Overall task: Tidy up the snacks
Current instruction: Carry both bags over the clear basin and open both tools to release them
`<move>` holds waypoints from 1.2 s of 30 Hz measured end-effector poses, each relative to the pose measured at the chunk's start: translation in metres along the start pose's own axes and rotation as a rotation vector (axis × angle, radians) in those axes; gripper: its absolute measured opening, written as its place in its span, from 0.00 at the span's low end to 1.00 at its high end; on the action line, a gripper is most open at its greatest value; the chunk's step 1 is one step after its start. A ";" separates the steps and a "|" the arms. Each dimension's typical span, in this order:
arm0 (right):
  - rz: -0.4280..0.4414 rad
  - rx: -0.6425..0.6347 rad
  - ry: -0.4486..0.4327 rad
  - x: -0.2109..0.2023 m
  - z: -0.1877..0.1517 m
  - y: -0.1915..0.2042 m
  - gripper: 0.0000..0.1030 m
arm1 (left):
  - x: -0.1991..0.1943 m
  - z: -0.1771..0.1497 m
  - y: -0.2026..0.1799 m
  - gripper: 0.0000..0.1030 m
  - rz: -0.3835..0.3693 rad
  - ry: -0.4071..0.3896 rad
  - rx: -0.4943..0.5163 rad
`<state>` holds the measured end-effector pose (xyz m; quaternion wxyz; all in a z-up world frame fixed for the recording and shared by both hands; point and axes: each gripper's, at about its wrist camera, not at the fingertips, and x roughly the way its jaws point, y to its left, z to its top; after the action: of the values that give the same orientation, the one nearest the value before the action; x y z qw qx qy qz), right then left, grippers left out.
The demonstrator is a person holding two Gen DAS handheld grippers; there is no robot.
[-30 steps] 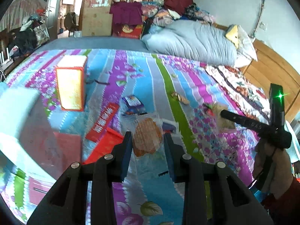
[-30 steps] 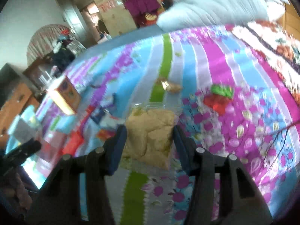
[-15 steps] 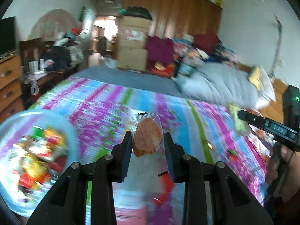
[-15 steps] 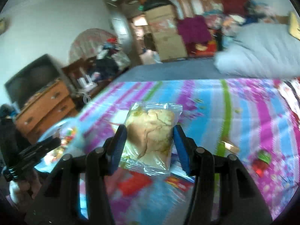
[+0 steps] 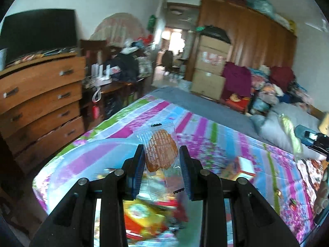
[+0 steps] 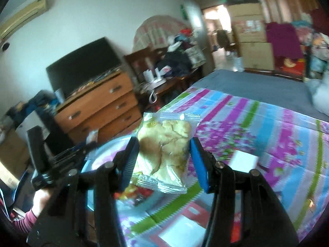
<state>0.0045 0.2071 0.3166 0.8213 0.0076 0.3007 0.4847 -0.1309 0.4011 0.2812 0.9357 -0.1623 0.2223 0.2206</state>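
Both snacks lifted, neither yet dropped in the bowl.
Left wrist: left tongs (image 5: pixel 162 165) clamped a wrapped brown cracker (image 5: pixel 161 153) above the blue bowl (image 5: pixel 98 144). Right wrist: right tongs (image 6: pixel 164 160) clamped a pale pastry packet (image 6: pixel 164 152) near it; packets remained on the bed (image 6: pixel 267 127).

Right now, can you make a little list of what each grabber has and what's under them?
left gripper: shut on a cracker in clear wrap
right gripper: shut on a pastry in clear wrap
below: blue bowl with snacks inside, blurred
surface: striped flowery bedspread
beside the bed: wooden dresser
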 end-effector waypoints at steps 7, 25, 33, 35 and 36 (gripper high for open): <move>0.055 -0.035 0.102 0.061 0.007 0.043 0.51 | 0.022 -0.011 0.045 0.33 0.065 0.035 -0.063; 0.050 -0.043 0.194 0.115 0.004 0.070 0.51 | 0.043 -0.027 0.069 0.33 0.122 0.089 -0.068; 0.058 -0.056 0.214 0.125 0.002 0.076 0.51 | 0.044 -0.025 0.071 0.33 0.127 0.094 -0.069; 0.059 -0.061 0.219 0.127 0.001 0.076 0.51 | 0.045 -0.026 0.073 0.33 0.133 0.096 -0.070; 0.059 -0.064 0.222 0.128 0.000 0.077 0.51 | 0.045 -0.026 0.073 0.33 0.133 0.098 -0.073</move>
<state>-0.0115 0.3502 0.2782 0.7681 -0.0632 0.3738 0.5160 -0.1389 0.4686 0.2221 0.9005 -0.1916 0.2697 0.2822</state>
